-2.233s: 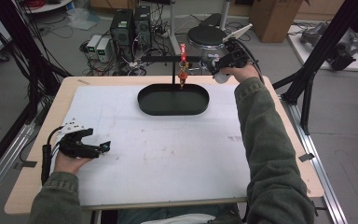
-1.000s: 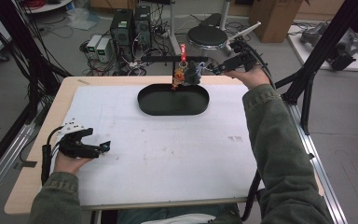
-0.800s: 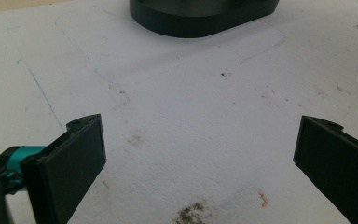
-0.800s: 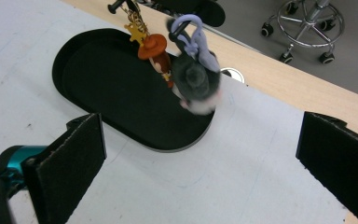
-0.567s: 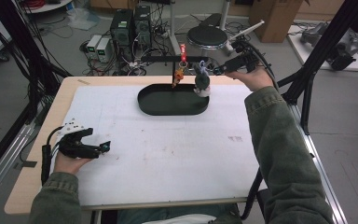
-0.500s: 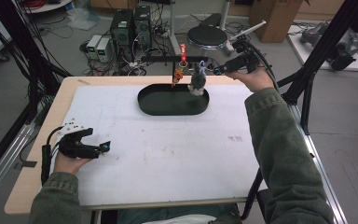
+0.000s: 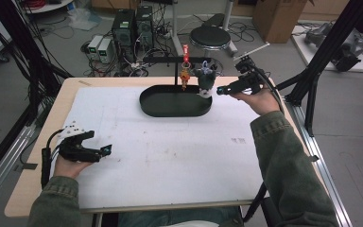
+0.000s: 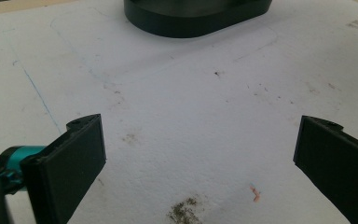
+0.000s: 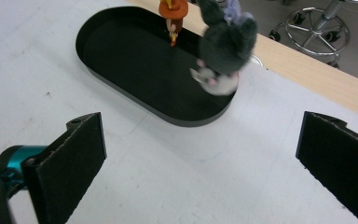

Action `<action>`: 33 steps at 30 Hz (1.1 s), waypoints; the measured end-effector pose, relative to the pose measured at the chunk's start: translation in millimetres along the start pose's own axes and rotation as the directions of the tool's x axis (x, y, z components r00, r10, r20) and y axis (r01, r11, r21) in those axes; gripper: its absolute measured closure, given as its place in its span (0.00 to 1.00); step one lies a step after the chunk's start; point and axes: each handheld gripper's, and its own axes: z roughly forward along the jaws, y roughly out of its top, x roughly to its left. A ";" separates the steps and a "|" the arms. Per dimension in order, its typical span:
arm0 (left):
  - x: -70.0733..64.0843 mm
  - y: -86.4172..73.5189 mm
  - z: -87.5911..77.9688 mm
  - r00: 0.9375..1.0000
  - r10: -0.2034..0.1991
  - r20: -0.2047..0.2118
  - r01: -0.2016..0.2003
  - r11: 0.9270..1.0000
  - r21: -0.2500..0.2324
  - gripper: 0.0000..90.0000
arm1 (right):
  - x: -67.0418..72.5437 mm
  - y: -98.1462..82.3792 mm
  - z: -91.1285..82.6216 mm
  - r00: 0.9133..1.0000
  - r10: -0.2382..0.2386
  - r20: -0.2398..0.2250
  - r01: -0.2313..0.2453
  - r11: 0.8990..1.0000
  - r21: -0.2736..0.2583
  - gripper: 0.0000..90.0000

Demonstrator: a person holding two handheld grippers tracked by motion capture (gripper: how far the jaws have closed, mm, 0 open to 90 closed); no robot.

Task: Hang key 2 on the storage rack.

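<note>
A black oval tray (image 7: 151, 111) sits at the table's far middle, with a black stand (image 7: 170, 59) rising behind it. From the stand's bar hang a small orange figure (image 7: 184, 75) and a grey plush toy (image 7: 204, 80), the plush over the tray's right end. My right gripper (image 7: 220, 91) is open just right of the plush and not touching it. In the right gripper view the plush (image 9: 223, 51) looks blurred above the tray (image 9: 135, 56), beyond the right gripper (image 9: 200, 154). My left gripper (image 7: 106, 151) rests open on the white sheet at the near left, with nothing between its jaws (image 8: 198, 158).
A white sheet (image 7: 179, 156) covers most of the wooden table (image 7: 68, 90). Beyond the far edge are a round stool (image 7: 210, 35), computer boxes and cables. A black frame post (image 7: 321, 61) slants at the right.
The right gripper brought the grey plush to the stand's bar, opened and drew back to the right. The plush now hangs free. The left gripper has not moved.
</note>
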 end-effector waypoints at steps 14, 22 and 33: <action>-1.0 -1.4 -4.0 1.000 0.003 0.002 -0.003 1.000 -0.009 0.03 | 17.4 -15.0 -30.6 1.000 0.017 -0.016 -0.019 0.993 -0.114 0.01; -1.4 -1.6 -4.3 1.000 0.005 0.004 -0.005 1.000 -0.010 0.03 | 11.2 -61.0 -18.2 0.996 0.075 -0.046 -0.081 0.989 -0.124 0.01; -1.8 -2.3 -3.5 1.000 0.000 0.001 0.000 1.000 -0.003 0.03 | -5.3 -128.9 -6.9 0.990 0.135 -0.048 -0.142 0.968 -0.208 0.01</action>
